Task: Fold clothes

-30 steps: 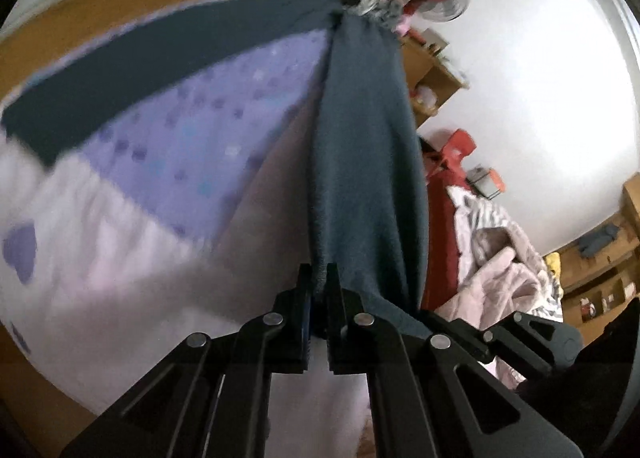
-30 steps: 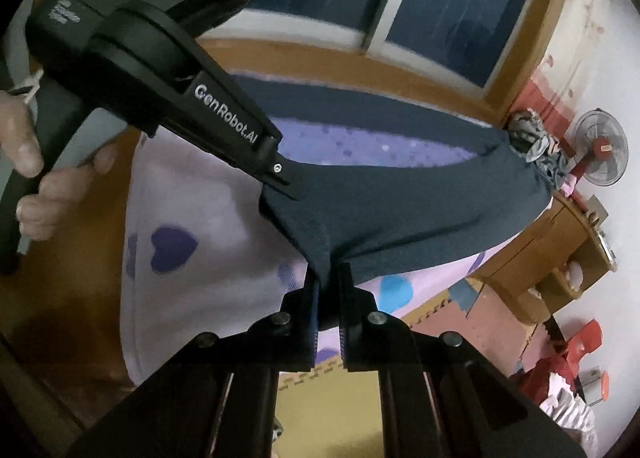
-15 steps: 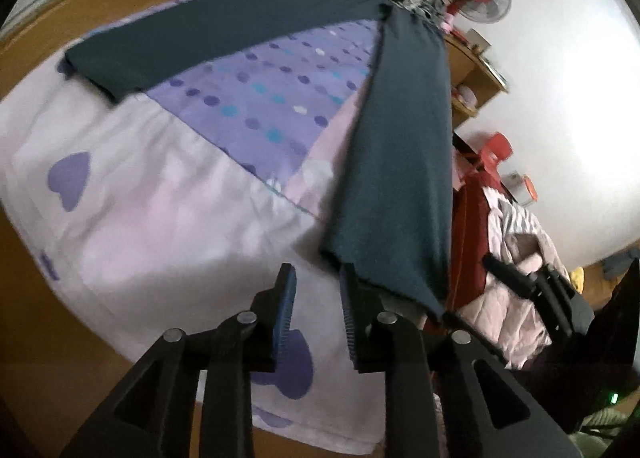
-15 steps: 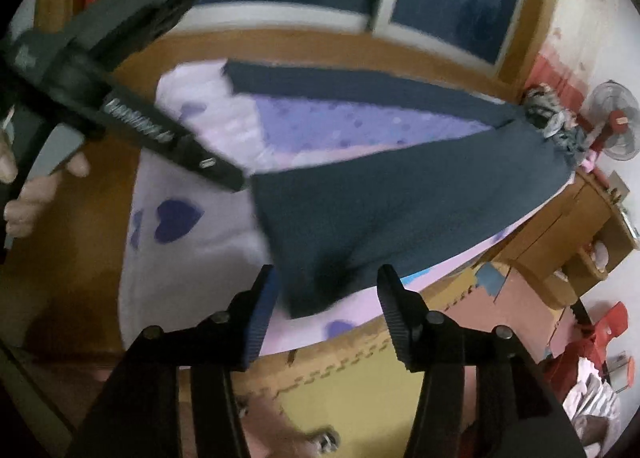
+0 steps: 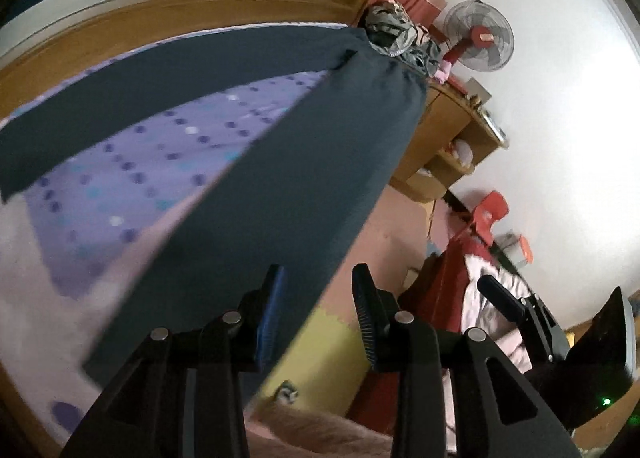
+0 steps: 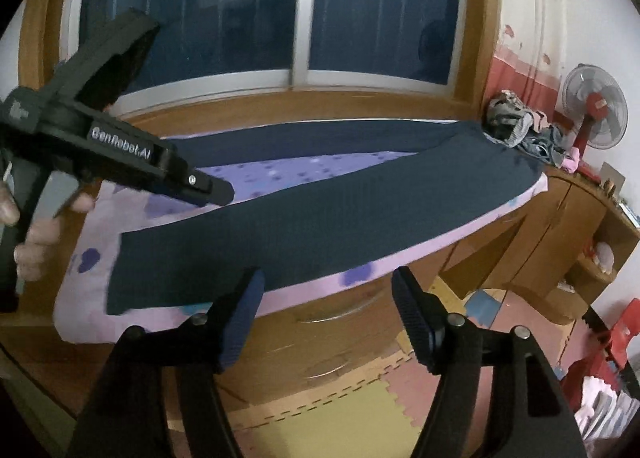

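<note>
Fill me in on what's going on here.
A person holds a two-finger gripper in each hand over a bed with a purple and pink sheet. A pair of dark navy trousers lies spread flat on it, legs apart. Both the left gripper and right gripper are open and clear of the cloth.

A big window fills the top of the right wrist view, dark outside, with a lamp shining in the glass. Below it runs a brown wooden ledge. A bed sheet, purple with dots and pink with hearts, lies across the middle. At the right edge stands a fan with a red middle, near a white wall. A wooden shelf sits under the fan. Foam floor mats, yellow and pink, cover the bottom. A red chair stands at the right of the left wrist view.
</note>
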Tool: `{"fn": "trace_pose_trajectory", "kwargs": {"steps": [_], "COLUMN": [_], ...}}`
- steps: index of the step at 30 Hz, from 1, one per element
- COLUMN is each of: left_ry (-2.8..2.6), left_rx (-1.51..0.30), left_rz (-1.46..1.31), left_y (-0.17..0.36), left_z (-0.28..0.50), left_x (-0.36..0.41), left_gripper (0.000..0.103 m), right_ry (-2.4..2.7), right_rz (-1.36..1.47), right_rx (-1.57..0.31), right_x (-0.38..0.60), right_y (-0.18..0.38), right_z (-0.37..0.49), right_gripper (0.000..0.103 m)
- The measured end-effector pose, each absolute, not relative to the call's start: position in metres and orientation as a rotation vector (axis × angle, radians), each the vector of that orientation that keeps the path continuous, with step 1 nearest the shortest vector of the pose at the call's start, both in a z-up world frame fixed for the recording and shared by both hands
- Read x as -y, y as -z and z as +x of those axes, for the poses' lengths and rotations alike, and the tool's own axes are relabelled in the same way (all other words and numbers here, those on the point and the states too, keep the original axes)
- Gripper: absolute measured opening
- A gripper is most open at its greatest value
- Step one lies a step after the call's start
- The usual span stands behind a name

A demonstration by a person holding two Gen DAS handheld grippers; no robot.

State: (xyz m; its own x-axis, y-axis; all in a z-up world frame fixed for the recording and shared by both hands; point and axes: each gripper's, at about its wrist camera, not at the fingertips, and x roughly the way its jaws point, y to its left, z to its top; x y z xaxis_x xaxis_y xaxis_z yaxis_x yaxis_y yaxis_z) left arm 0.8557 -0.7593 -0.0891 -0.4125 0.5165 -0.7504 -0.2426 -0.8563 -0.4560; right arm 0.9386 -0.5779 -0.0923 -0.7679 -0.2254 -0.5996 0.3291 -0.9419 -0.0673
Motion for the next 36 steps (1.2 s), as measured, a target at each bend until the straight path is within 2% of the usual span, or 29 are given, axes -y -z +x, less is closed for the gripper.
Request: {"fn": "trace_pose_trajectory", "kwargs": {"steps": [4,10,16,25,36], "left_ry": [-2.271,-2.265,-2.264,-2.204,-2.261], "left_rx": [0.456,0.453,0.447,0.509,0.405], "left_rz": [-1.389,-1.409,-1.409,-1.382,-1.367], "left_y": [0.094,0.101,0.109,0.112,0.093], "left_z": [0.851,0.818,0.775,0.673,0.612], "left_x": [0.723,0.678,0.636,0.566,0.505], "left_gripper": [0.034,0.034,0.034,0.035,0.036], "right_ry": [2.671,2.673,2.68,2.644,2.628], "right_rz": [0.9,0.943,0.975,0.964,0.963], "right_rx": [-0.137,0.035,0.053,-0.11,-0.013], "right_x": [0.527,0.461,0.419,0.371,0.313], "right_y": [0.086,0.085,0.09,0.079,0.082], "right_z": [0.924,0.899,0.854,0.747,0.658], "right_gripper": [0.068,0.068,0.068,0.068,0.068]}}
